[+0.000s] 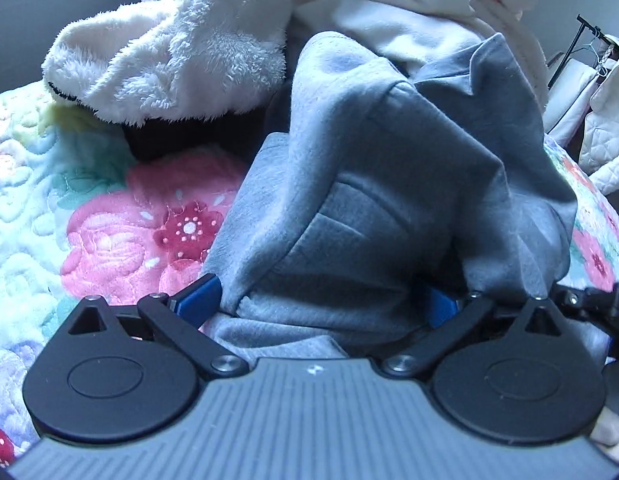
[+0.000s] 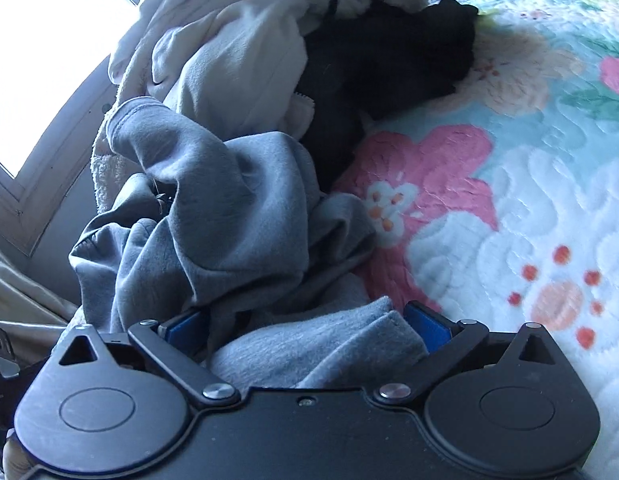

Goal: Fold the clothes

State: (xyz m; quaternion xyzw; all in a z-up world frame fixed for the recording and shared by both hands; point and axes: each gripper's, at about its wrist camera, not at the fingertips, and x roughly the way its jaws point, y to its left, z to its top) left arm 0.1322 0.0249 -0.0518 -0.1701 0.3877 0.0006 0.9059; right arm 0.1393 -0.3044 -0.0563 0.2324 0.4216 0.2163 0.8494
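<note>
A crumpled grey sweatshirt (image 1: 373,184) lies on the floral quilt and fills the middle of the left wrist view. My left gripper (image 1: 321,304) is open, its blue fingers (image 1: 201,296) spread wide, with grey fabric bunched between and draped over them. In the right wrist view the same grey sweatshirt (image 2: 229,208) is heaped at centre left. My right gripper (image 2: 305,330) is also open. A folded grey edge sits between its blue fingers (image 2: 427,326), and the fingertips are partly buried in cloth.
A pile of clothes lies behind: a white fluffy garment (image 1: 169,56), cream garments (image 2: 237,64) and a black garment (image 2: 389,64). The floral quilt (image 2: 509,200) spreads out to the right. A window (image 2: 41,48) is at the left, and a rack with a white quilted jacket (image 1: 605,120) at far right.
</note>
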